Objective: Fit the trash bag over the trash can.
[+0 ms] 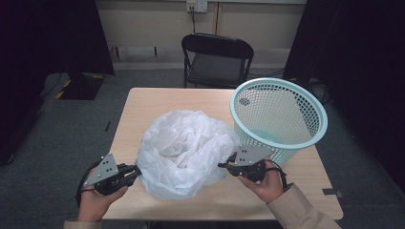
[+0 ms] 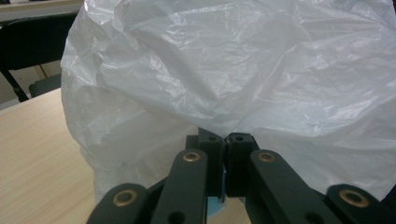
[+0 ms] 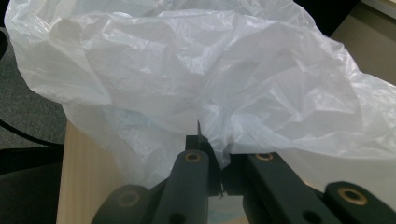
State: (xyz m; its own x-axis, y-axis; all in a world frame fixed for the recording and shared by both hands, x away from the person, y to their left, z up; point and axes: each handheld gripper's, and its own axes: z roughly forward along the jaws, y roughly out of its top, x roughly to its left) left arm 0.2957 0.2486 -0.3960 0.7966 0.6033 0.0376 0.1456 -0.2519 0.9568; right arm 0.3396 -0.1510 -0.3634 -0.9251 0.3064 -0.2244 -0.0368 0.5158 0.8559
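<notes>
A crumpled white plastic bag billows on the wooden table between my two hands. My left gripper is at the bag's lower left edge, its jaws shut on the film; in the left gripper view the bag rises right from the closed tips of my left gripper. On the bag's right side my right gripper is shut on the film too. In the right gripper view the bag bunches into the closed tips of my right gripper. A mint-green mesh wastebasket stands tilted just behind my right hand.
A black folding chair stands beyond the table's far edge. Dark curtains hang on both sides. Bare tabletop shows behind the bag at the far left. The person's right sleeve lies over the table's near right corner.
</notes>
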